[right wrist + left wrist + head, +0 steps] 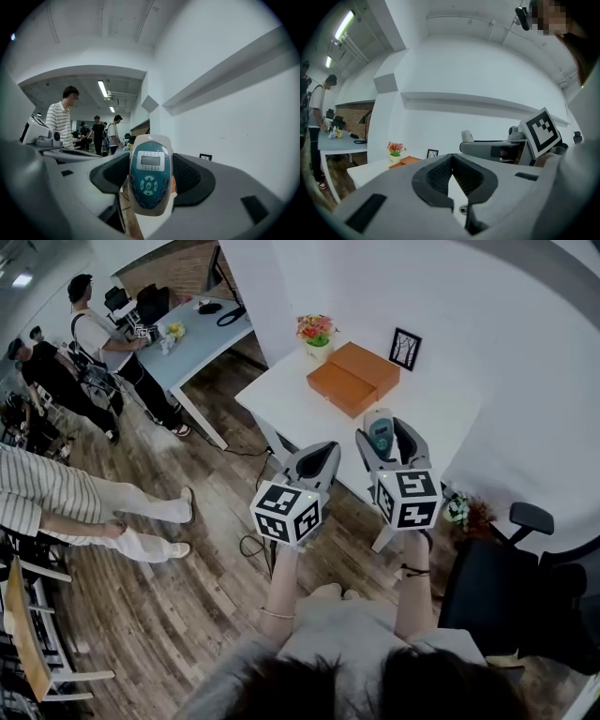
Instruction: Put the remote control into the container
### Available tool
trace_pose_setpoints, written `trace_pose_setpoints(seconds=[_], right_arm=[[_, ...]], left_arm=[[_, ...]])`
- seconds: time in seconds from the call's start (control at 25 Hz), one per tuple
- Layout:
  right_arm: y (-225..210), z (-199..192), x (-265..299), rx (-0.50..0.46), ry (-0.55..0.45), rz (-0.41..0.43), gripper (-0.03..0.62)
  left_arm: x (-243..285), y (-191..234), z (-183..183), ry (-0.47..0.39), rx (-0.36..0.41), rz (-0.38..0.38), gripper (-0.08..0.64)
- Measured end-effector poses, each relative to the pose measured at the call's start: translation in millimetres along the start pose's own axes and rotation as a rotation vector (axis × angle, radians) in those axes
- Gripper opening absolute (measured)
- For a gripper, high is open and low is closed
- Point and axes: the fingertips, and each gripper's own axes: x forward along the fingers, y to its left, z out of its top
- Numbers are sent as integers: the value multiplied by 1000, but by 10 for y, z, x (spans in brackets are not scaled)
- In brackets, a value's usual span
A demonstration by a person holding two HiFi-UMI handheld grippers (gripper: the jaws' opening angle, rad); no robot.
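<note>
A white remote control with a teal face (381,434) stands upright between the jaws of my right gripper (387,435), which is shut on it. In the right gripper view the remote control (150,174) fills the gap between the dark pads, buttons facing the camera. The orange container (353,377) lies closed on the white table (281,401), beyond both grippers. My left gripper (322,450) is held up beside the right one, shut with nothing in it. Its tips (451,158) meet in the left gripper view, where the container (408,160) shows low at the left.
A flower pot (317,332) and a small framed picture (405,348) stand at the table's back by the white wall. A black chair (502,589) is at the right. Several people stand at the left near a grey-blue desk (192,334).
</note>
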Motion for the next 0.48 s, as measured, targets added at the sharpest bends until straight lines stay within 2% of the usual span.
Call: trace_pose_setpoints(seconds=[0.24,0.48], right_arm=[[70,-40,43,4,10,38,284],[40,-90,185,-8,25,47,284]], left_arm=[[-139,116,-45,2,-13,52,3],[0,188,-56,8,-10,41,3]])
